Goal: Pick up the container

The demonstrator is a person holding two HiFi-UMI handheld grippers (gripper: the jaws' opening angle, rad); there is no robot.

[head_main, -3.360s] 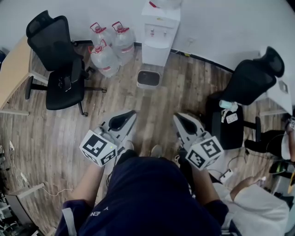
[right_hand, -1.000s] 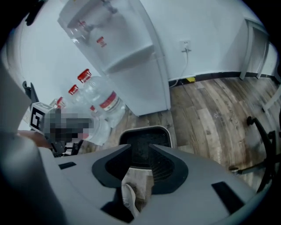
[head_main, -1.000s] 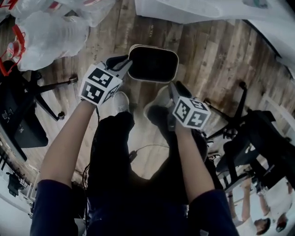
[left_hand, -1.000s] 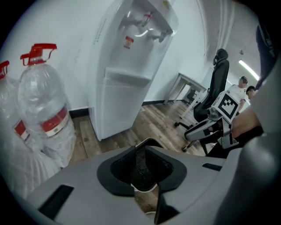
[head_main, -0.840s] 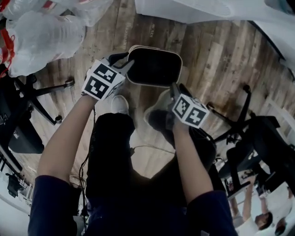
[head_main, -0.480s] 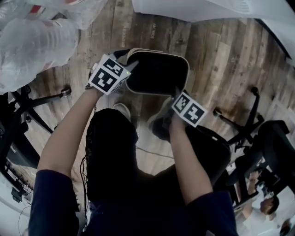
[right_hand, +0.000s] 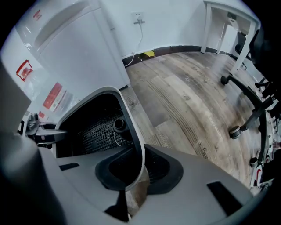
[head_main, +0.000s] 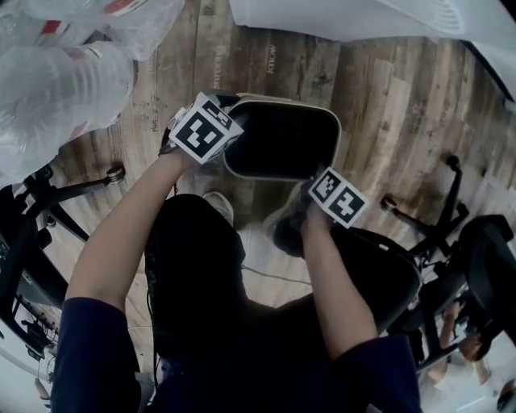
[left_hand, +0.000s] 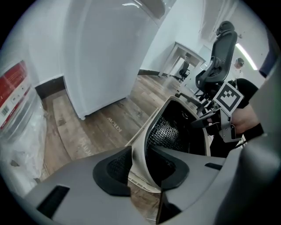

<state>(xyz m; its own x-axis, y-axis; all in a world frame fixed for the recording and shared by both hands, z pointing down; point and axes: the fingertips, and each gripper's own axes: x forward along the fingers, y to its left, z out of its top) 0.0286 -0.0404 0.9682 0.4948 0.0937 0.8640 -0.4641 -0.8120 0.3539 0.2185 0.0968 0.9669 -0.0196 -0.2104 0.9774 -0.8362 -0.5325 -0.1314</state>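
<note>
1. Head view: two bare forearms reach forward and steeply down from dark sleeves. The left forearm (head_main: 121, 242) angles inward and the right forearm (head_main: 330, 274) runs nearly straight. Each hand is hidden under its tool's marker cube.
2. Left gripper view: the left tool (left_hand: 140, 167) sits astride the left short end of the container (head_main: 282, 139). Its jaws are closing with the white wall between them, one pad on the outer face and the other on the dark meshed inner face.
3. Right gripper view: the right tool (right_hand: 139, 173) sits astride the container's near right corner. Its jaws are closing on the thin rim wall, one pad inside and one outside, both lying against it.
4. Writing: each cube carries black-and-white square markers. A red-and-white label (left_hand: 13, 94) on a water bottle (head_main: 56, 89) is too blurred to read, as are the red stickers (right_hand: 52, 96) on the white dispenser (head_main: 339, 20). Letters are printed on a floor plank (left_hand: 115, 125), but they cannot be read with confidence.
5. Orientation: the container is a rounded rectangle with its opening facing up at the head camera. Its long axis runs left to right, from one tool to the other.
6. Position: the container is over the wooden floor (head_main: 387, 89), just before the dispenser's base and between the bottles and a chair base (head_main: 435, 218). Whether it rests on the floor cannot be told.
</note>
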